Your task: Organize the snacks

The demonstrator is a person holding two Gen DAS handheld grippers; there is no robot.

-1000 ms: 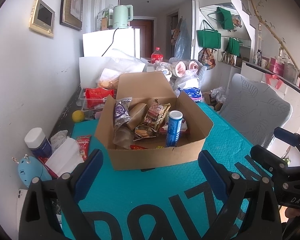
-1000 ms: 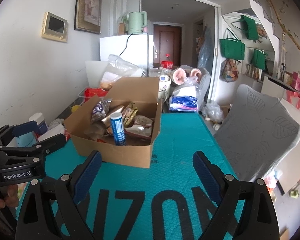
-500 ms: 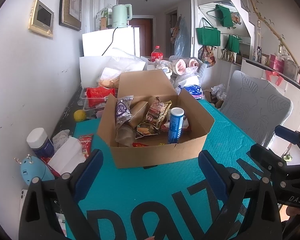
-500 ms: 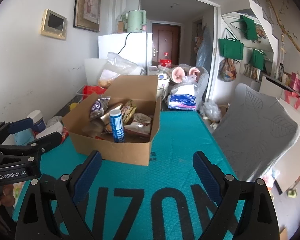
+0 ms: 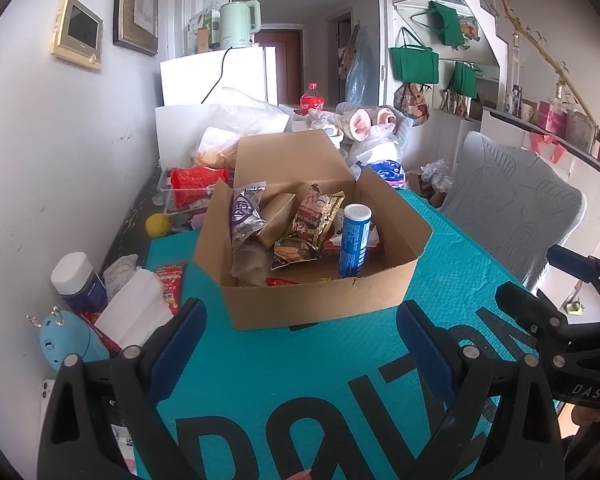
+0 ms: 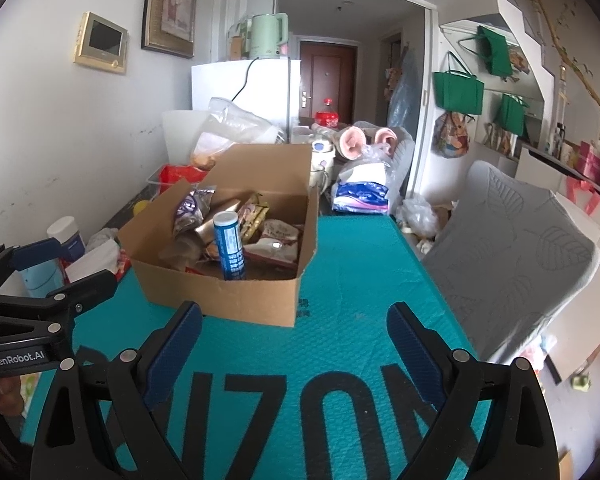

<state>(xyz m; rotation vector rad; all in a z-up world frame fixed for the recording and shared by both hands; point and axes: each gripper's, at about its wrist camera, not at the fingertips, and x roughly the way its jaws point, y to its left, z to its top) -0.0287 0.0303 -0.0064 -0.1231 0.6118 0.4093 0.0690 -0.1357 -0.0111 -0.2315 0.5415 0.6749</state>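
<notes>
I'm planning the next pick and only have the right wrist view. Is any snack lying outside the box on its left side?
Observer: Yes. A red packet lies flat on the teal mat, left of the cardboard box and beside a white tissue stack.
Operator: Is the left gripper free to take it?
Observer: The left gripper has its jaws wide open with nothing between them.
Operator: Anything close by that I should avoid?
Observer: What looks like a white phone lies at the table's left edge, just outside that gripper's left finger.
</notes>
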